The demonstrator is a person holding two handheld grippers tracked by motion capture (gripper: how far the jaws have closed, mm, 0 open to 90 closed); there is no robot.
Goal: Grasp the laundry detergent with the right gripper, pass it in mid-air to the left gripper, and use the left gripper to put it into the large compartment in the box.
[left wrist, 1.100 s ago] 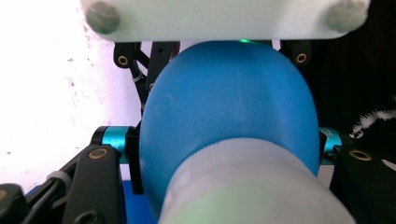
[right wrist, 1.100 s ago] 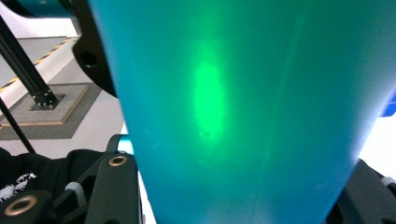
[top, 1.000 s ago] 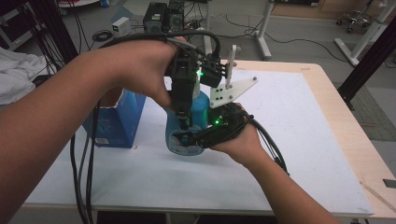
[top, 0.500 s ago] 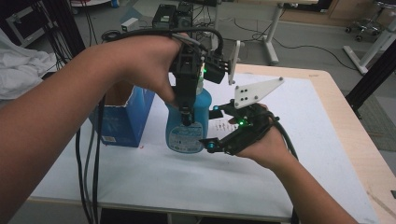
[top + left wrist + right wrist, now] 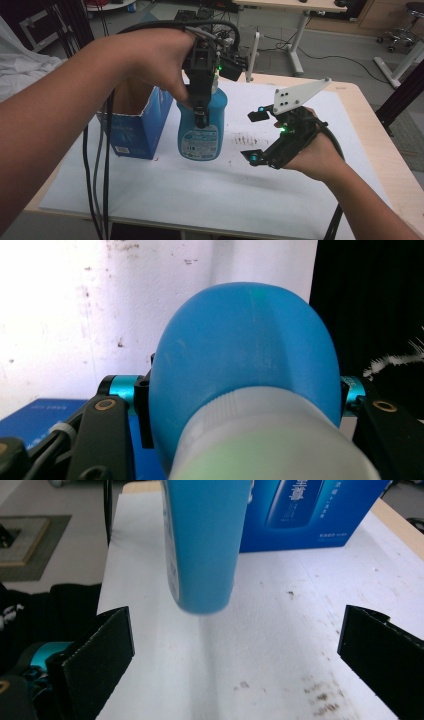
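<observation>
— Where is the blue bottle (image 5: 202,125)?
— Up off the bench (image 5: 310,195), clamped in the left claw (image 5: 201,116), right of the blue box (image 5: 135,131).
— And the right claw (image 5: 256,136)?
— It is spread wide apart, holding nothing, just right of the bottle.

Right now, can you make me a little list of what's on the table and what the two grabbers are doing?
held thing: blue bottle, lifted off the table
left gripper: shut on the bottle, from above
right gripper: open, beside the bottle, not touching it
box: blue box, open top, left of the bottle
table cover: white sheet with dark smudges
</observation>
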